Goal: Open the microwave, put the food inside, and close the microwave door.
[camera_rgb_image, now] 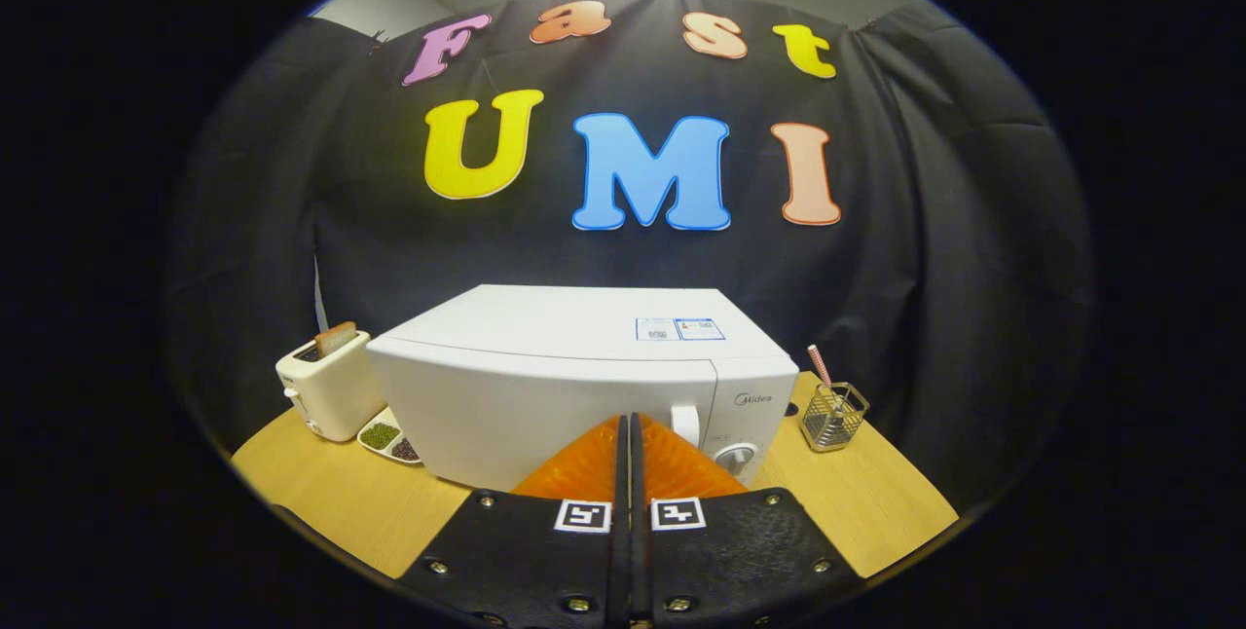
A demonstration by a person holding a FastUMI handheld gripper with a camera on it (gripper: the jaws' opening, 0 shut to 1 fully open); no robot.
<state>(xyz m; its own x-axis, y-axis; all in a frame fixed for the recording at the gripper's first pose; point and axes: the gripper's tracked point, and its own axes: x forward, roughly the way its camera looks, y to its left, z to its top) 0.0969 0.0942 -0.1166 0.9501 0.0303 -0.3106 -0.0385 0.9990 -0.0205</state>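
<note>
A white microwave stands on the wooden table with its door closed. Its door handle and a round knob sit on the right part of its front. My gripper is shut, the two fingers pressed together with nothing between them. The fingertips sit just in front of the microwave's door, a little left of the handle; whether they touch it I cannot tell. A small white dish with green and dark beans lies at the microwave's left, beside the toaster.
A white toaster with a slice of bread standing in it is left of the microwave. A wire mesh holder with a striped straw stands to the right. The wooden table has bare room at the front on both sides.
</note>
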